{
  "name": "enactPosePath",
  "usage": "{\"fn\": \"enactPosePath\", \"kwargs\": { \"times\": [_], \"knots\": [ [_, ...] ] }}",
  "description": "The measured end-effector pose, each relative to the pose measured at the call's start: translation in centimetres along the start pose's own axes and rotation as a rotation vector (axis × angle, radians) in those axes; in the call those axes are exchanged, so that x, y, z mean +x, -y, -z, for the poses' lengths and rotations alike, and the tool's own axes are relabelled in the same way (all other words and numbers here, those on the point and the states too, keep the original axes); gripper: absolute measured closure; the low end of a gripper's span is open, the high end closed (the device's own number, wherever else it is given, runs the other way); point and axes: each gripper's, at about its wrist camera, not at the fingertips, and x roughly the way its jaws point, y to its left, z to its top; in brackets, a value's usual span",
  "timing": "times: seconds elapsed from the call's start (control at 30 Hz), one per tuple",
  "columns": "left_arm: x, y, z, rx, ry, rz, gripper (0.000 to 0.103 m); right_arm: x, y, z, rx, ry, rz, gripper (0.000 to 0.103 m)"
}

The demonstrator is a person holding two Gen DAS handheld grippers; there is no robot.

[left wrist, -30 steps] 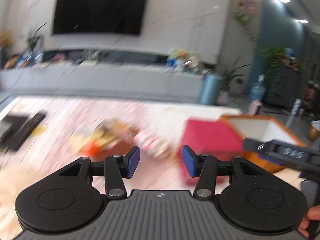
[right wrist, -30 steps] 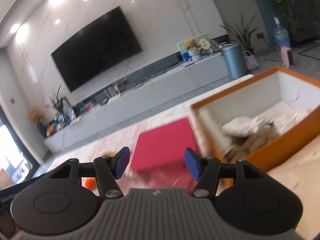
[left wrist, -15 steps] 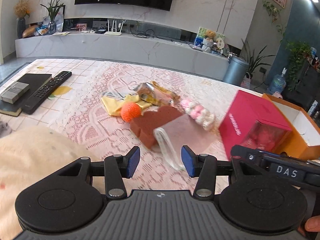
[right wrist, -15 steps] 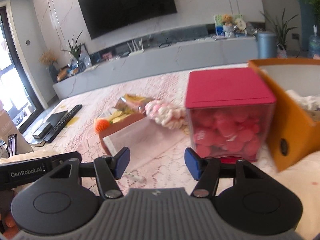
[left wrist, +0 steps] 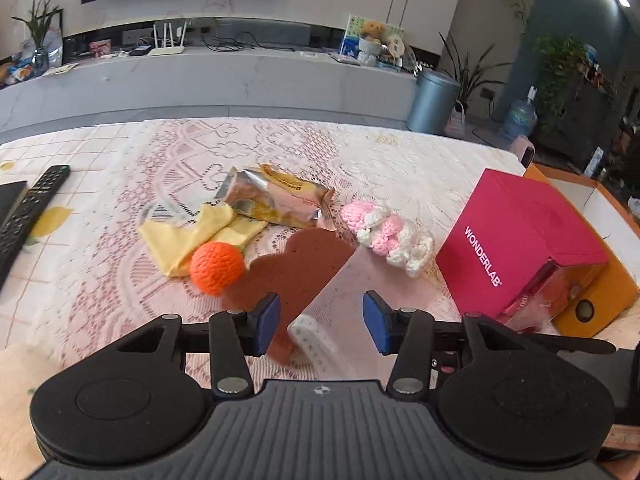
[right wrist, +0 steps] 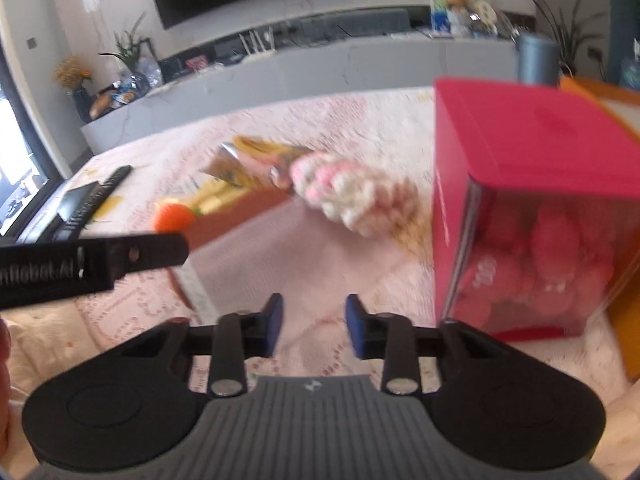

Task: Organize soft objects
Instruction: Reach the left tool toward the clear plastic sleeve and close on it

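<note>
Clutter is spread on the lace tablecloth (left wrist: 120, 292): an orange ball (left wrist: 216, 267), a yellow cloth (left wrist: 188, 236), a foil packet (left wrist: 276, 198) and a pink-and-white knitted toy (left wrist: 390, 236) beside the magenta box (left wrist: 516, 240). The left gripper (left wrist: 320, 322) and right gripper (right wrist: 314, 326) are held spread above it, nothing pinched.

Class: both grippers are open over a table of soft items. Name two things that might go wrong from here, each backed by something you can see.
1. The left gripper hovers over the overlapping brown pouch and clear bag; closing may pinch both.
2. The orange ball lies against the pouch, so lifting the pouch may roll it away.
</note>
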Motion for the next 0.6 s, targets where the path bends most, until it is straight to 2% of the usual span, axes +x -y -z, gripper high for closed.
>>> {"fn": "enactPosePath", "kwargs": {
  "times": [0.13, 0.27, 0.33, 0.4, 0.43, 0.47, 0.5, 0.53, 0.6],
  "knots": [
    [2.0, 0.5, -0.2, 0.007, -0.034, -0.006, 0.045, 0.7, 0.0, -0.2, -0.008, 0.011, 0.017, 0.081],
    [2.8, 1.1, 0.5, 0.038, -0.070, -0.002, 0.047, 1.8, 0.8, -0.1, 0.036, -0.025, 0.000, 0.081],
    [2.4, 1.3, 0.6, 0.050, -0.061, 0.004, 0.053, 1.7, 1.2, -0.1, 0.061, -0.020, -0.014, 0.081],
    [2.1, 1.4, 0.7, 0.052, -0.057, 0.011, 0.075, 1.6, 1.6, -0.1, 0.089, -0.019, -0.025, 0.080],
    [1.9, 1.3, 0.8, 0.046, -0.055, 0.020, 0.081, 1.3, 1.9, -0.1, 0.110, -0.016, -0.031, 0.078],
    [1.7, 1.2, 0.8, 0.039, -0.056, 0.034, 0.095, 1.1, 2.3, 0.0, 0.136, -0.010, -0.037, 0.078],
    [1.5, 1.2, 0.9, 0.033, -0.059, 0.053, 0.099, 0.8, 2.6, 0.0, 0.158, -0.006, -0.046, 0.074],
    [1.4, 1.2, 1.0, 0.029, -0.068, 0.074, 0.099, 0.5, 3.0, -0.1, 0.183, 0.002, -0.056, 0.065],
    [1.2, 1.4, 1.3, 0.023, -0.097, 0.104, 0.100, -0.1, 3.6, -0.1, 0.230, 0.020, -0.075, 0.056]
  ]
}}
